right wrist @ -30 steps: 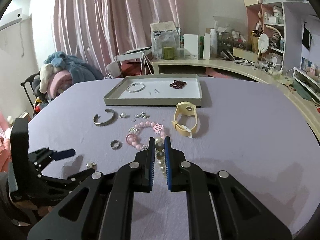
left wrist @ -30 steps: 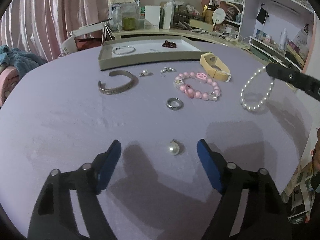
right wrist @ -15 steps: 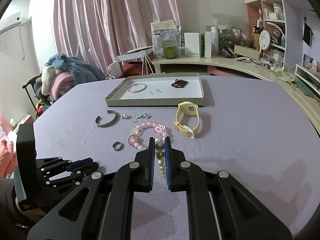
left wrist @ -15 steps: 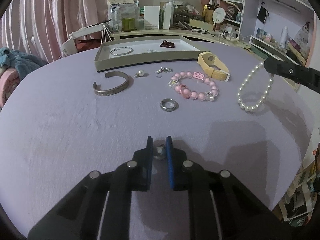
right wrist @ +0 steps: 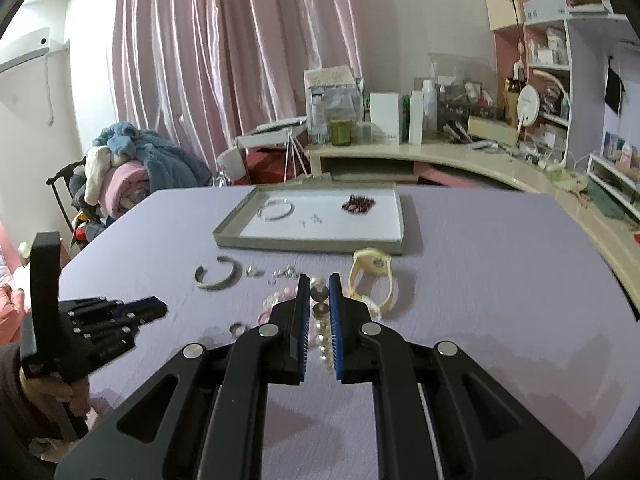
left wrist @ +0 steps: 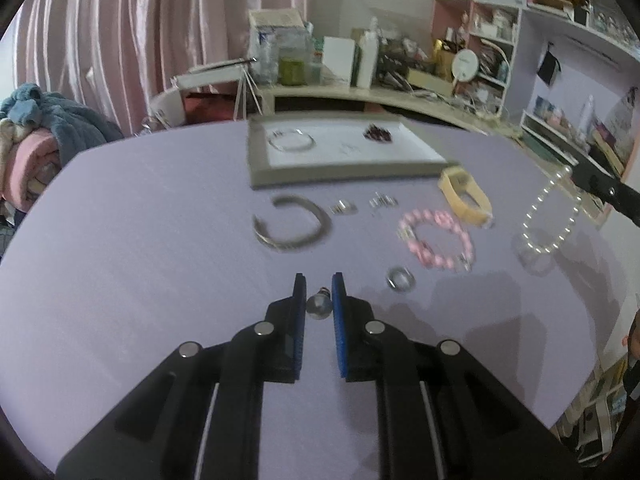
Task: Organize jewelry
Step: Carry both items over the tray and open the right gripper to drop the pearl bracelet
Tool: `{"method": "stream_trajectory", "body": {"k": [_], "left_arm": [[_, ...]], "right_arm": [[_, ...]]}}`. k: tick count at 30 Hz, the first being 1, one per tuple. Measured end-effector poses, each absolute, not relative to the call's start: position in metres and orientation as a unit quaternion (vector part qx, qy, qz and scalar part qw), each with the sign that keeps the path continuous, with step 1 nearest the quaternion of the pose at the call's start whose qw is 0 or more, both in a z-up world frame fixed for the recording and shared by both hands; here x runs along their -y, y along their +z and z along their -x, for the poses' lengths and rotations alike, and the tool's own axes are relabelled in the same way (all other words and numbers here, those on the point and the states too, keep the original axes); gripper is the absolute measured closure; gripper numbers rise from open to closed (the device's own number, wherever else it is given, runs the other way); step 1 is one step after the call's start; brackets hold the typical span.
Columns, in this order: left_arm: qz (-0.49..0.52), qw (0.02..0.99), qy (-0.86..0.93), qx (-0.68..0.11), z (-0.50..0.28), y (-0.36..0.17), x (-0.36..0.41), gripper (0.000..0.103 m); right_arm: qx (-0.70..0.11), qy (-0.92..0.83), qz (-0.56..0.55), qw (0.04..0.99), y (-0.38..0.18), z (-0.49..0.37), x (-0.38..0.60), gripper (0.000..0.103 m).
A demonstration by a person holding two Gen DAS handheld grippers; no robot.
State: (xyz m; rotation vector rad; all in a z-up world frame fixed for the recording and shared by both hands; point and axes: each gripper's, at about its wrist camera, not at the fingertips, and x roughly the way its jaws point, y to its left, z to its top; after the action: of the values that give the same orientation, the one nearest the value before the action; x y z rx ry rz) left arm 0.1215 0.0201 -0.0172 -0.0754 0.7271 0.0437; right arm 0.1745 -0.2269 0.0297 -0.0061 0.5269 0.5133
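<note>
My left gripper [left wrist: 319, 285] is shut on a pearl pendant [left wrist: 319, 305], lifted above the purple table [left wrist: 140, 240]. My right gripper [right wrist: 319, 286] is shut on a white pearl bracelet [right wrist: 320, 312], which hangs as a loop in the left wrist view [left wrist: 550, 220]. On the table lie a silver cuff [left wrist: 292, 222], a pink bead bracelet [left wrist: 436, 238], a silver ring [left wrist: 400, 279], small silver pieces [left wrist: 343, 207] and a cream watch band [left wrist: 464, 196]. The grey tray [left wrist: 256, 160] at the back holds a thin bangle [left wrist: 291, 140] and a dark red beaded piece [left wrist: 377, 134].
A cluttered curved desk [right wrist: 460, 156] and shelves [right wrist: 560, 60] stand behind the table. A chair piled with blankets [right wrist: 128, 168] is at the left. A hand [right wrist: 60, 392] holds the left gripper's handle at the table's near left edge.
The left gripper's jaws closed on the pearl pendant and lifted it off the table toward the tray. The right gripper rose a little with the pearl bracelet.
</note>
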Motion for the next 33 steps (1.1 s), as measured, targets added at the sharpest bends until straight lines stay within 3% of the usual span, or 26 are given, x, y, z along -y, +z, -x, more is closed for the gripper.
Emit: {"method": "stream_trajectory", "body": {"k": [22, 33], "left_arm": [[0.032, 0.944, 0.034, -0.326, -0.18, 0.045, -0.055, 0.09], [0.043, 0.941, 0.033, -0.335, -0.261, 0.052, -0.066, 0.09]], "right_arm": [[-0.226, 0.231, 0.008, 0.946, 0.075, -0.253, 0.206, 0.093], [-0.29, 0.234, 0.008, 0.928, 0.043, -0.346, 0.164, 0.093]]}}
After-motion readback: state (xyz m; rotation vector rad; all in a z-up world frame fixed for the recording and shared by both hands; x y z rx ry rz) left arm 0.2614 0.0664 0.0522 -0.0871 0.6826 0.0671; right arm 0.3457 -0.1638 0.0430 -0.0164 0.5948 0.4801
